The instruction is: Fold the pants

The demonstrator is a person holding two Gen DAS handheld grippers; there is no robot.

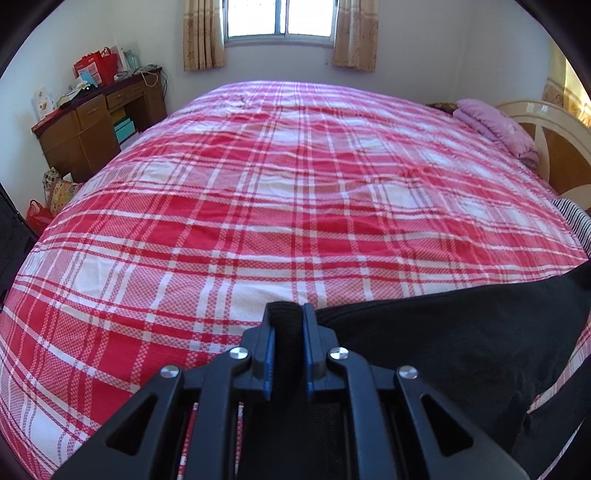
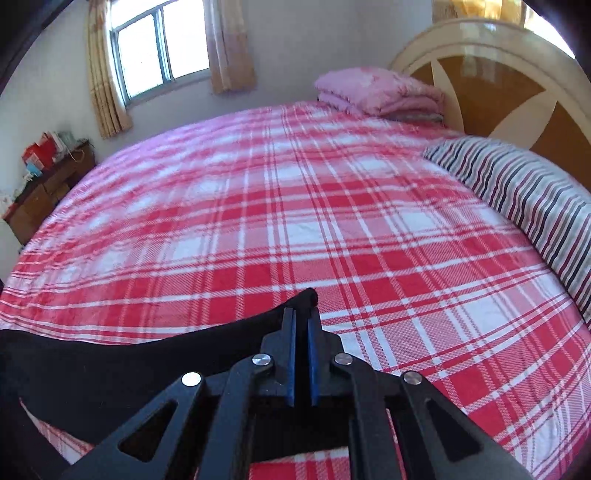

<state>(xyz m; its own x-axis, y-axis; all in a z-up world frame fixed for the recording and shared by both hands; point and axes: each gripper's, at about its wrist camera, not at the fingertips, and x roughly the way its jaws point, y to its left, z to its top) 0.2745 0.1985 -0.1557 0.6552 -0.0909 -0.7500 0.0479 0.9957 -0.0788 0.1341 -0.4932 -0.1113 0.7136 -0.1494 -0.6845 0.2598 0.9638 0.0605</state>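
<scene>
The black pants (image 1: 461,347) hang stretched between my two grippers above the red and white plaid bed (image 1: 277,206). My left gripper (image 1: 288,314) is shut on a thick black band of the pants, which runs off to the right. In the right wrist view my right gripper (image 2: 302,314) is shut on a corner of the black pants (image 2: 110,365), which trail off to the left. The lower part of the pants is hidden below both views.
A folded pink quilt (image 2: 376,92) and a striped pillow (image 2: 524,195) lie by the round headboard (image 2: 517,85). A brown desk (image 1: 96,125) with red bags stands at the left wall. A curtained window (image 1: 280,18) is at the far wall.
</scene>
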